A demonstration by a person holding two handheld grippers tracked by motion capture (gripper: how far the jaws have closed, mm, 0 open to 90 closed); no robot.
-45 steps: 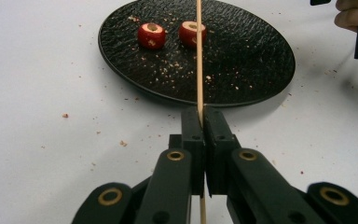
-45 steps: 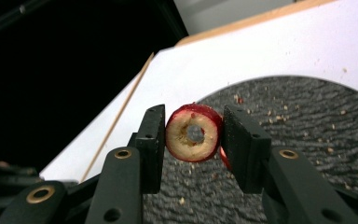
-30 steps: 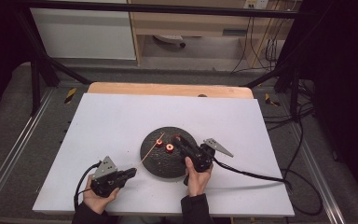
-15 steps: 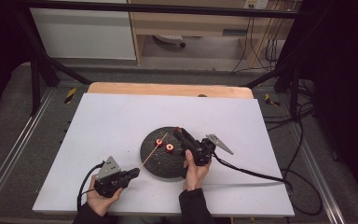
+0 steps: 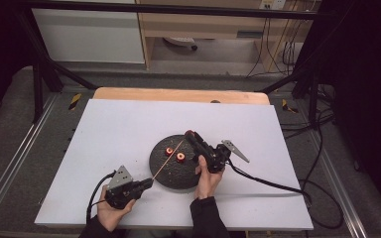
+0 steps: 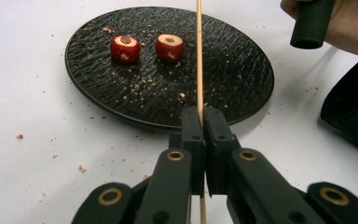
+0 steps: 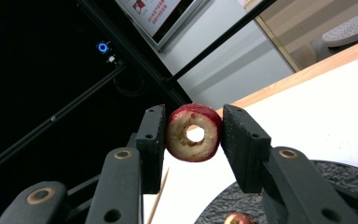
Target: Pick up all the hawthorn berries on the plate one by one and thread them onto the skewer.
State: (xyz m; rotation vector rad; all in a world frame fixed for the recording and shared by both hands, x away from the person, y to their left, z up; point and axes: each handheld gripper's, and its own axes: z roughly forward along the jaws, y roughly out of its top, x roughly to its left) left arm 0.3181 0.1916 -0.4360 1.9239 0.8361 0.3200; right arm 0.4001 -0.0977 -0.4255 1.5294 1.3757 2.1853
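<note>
A black round plate point(image 5: 178, 173) lies mid-table with two red cored fruit pieces point(image 5: 169, 151) point(image 5: 180, 157) on it. My left gripper point(image 5: 149, 182), at the plate's near-left rim, is shut on a thin wooden skewer point(image 6: 199, 56) that slants up over the plate toward the right gripper. The left gripper view shows both pieces point(image 6: 125, 48) point(image 6: 169, 47) left of the skewer. My right gripper point(image 5: 189, 135) hovers over the plate's far edge, shut on a third red cored fruit ring point(image 7: 194, 132) whose hole faces the camera. The skewer tip point(image 7: 158, 196) shows just below it.
Crumbs are scattered on the plate point(image 6: 168, 88) and on the white table point(image 5: 119, 134). A wooden strip point(image 5: 178, 95) runs along the table's far edge. Black cables point(image 5: 268, 183) trail from the grippers across the near right. Metal rails flank the table.
The left gripper has edged slightly to the right with the skewer. The right gripper and its fruit ring have stayed about where they were.
</note>
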